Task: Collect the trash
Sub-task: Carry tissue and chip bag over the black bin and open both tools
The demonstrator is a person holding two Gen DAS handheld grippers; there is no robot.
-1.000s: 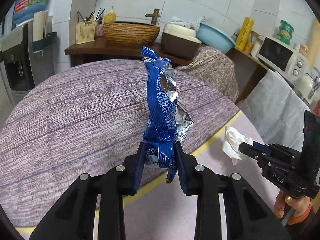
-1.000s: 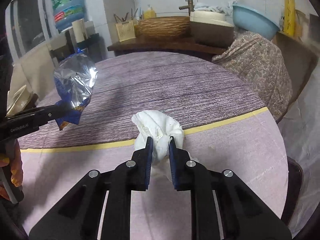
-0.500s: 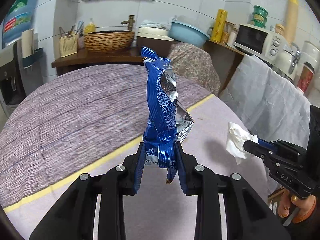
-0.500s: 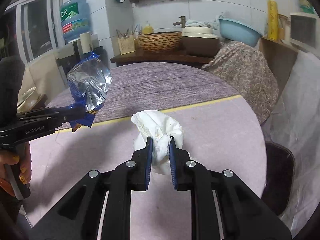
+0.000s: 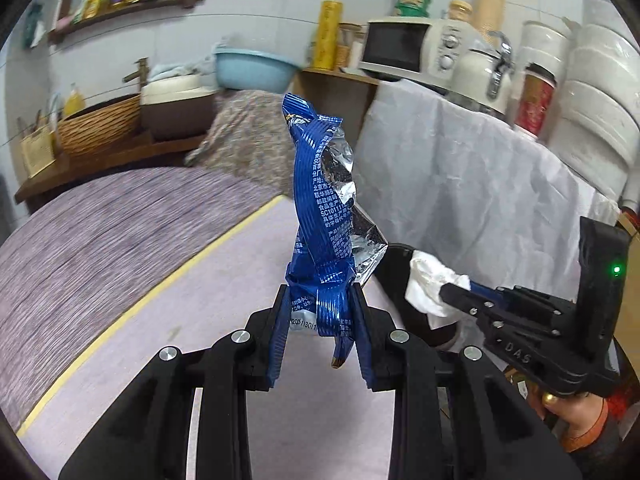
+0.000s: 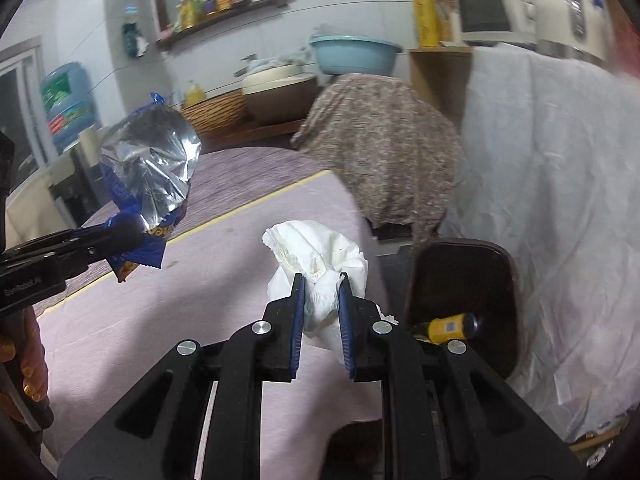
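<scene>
My left gripper (image 5: 320, 312) is shut on a blue snack wrapper (image 5: 320, 216) with a silver inside, held upright above the table's right edge. It also shows in the right wrist view (image 6: 148, 184). My right gripper (image 6: 322, 300) is shut on a crumpled white tissue (image 6: 320, 256), held over the table edge beside a dark brown bin (image 6: 464, 292). The tissue (image 5: 430, 284) and the bin (image 5: 394, 272) show to the right in the left wrist view. A yellow object (image 6: 448, 326) lies inside the bin.
A round table (image 5: 100, 240) with a purple cloth (image 6: 160, 320) and a yellow stripe lies left. A white sheet (image 6: 560, 200) covers furniture right of the bin. A floral-covered chair (image 6: 380, 148) stands behind. A microwave (image 5: 412, 48) sits above.
Both grippers have swung right, from over the table's middle to its right edge. The bin has come into view. Both still hold their trash.
</scene>
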